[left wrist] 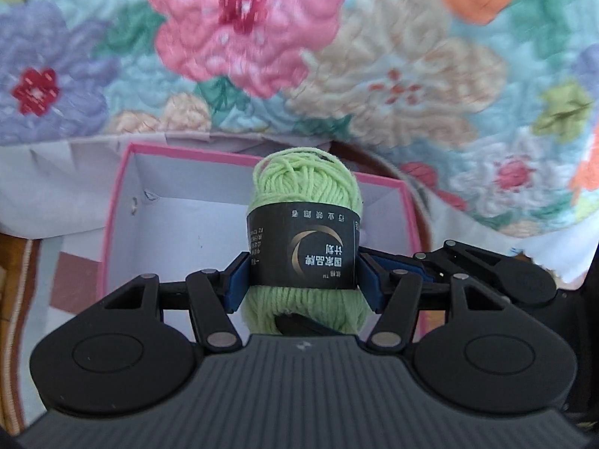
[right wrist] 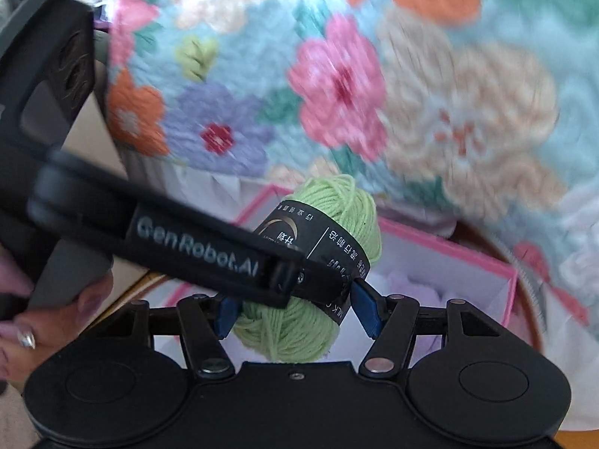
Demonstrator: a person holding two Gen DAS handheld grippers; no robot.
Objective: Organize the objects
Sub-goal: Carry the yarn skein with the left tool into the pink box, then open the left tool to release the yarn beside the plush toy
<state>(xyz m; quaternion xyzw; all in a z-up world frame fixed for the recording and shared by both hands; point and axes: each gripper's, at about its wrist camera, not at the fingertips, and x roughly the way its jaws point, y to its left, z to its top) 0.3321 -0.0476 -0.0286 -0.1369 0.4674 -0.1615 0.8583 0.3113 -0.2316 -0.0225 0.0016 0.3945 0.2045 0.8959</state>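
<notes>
Both grippers, left (left wrist: 301, 280) and right (right wrist: 295, 308), clench one green yarn skein with black paper band (left wrist: 303, 247) above an open pink-rimmed white cardboard box (left wrist: 123, 202); lowering it inside and releasing likely comes next.

We count one skein of light green yarn (left wrist: 305, 191), wearing one black paper band (left wrist: 303, 249). There is one pink-rimmed white box (left wrist: 123, 202), open on top, and one floral quilted cover (left wrist: 411, 75) behind it. Two grippers show: the left gripper (left wrist: 303, 280) and the right gripper (right wrist: 295, 308). One hand (right wrist: 48, 321) appears at the right wrist view's left edge.
</notes>
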